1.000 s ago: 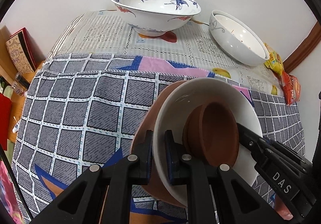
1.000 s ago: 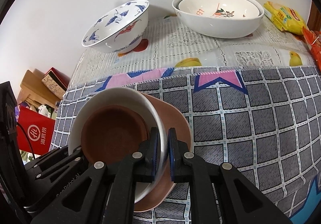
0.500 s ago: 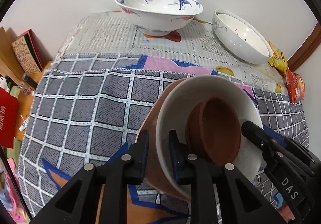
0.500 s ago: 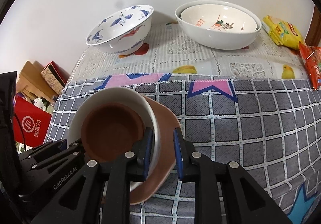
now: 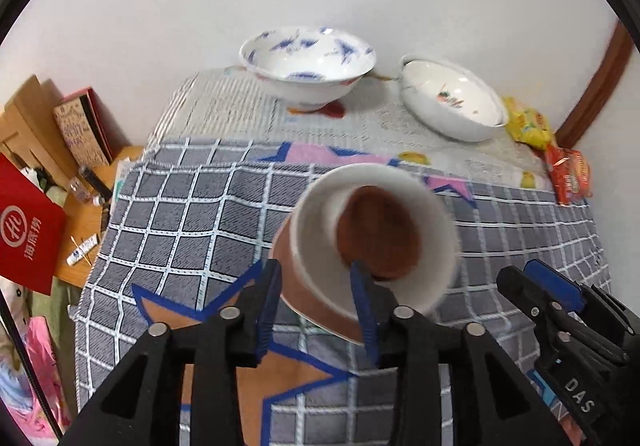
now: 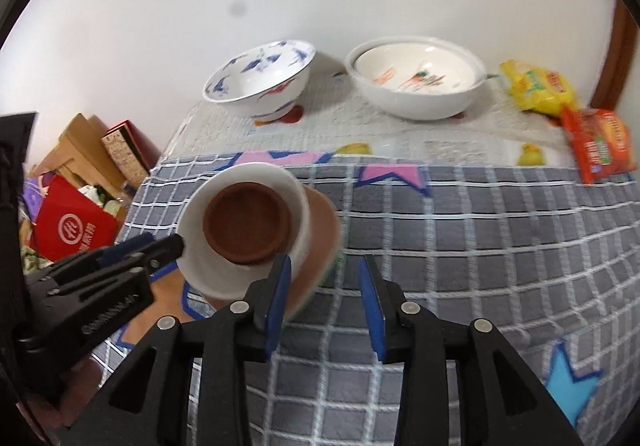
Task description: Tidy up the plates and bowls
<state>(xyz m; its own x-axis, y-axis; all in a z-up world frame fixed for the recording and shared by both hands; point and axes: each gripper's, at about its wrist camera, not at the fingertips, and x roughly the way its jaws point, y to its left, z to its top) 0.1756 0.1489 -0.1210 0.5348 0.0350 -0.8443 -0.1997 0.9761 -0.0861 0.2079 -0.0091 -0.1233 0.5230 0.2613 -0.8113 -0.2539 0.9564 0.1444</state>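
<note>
A small brown bowl [image 5: 380,234] sits inside a white bowl [image 5: 316,230], which sits on a brown plate [image 5: 304,294]; the stack rests on the grey checked cloth [image 5: 180,214]. My left gripper [image 5: 318,306] hangs over its near rim with jaws opening; the rim lies between the pads, and they do not press on it. In the right wrist view the same stack [image 6: 248,230] shows. My right gripper [image 6: 324,298] is at its right edge, jaws opening, with only the plate's edge [image 6: 320,246] between the pads, untouched.
A blue-and-white bowl [image 5: 308,62] and nested white bowls [image 5: 452,102] stand at the back by the wall. Yellow [image 6: 536,86] and orange [image 6: 600,142] snack packets lie back right. Off the left edge are a red bag [image 5: 28,222] and boxes.
Both grippers were shut on the stack's rim; they have let go, spread their jaws, and drawn back and upward. The stack stays on the cloth.
</note>
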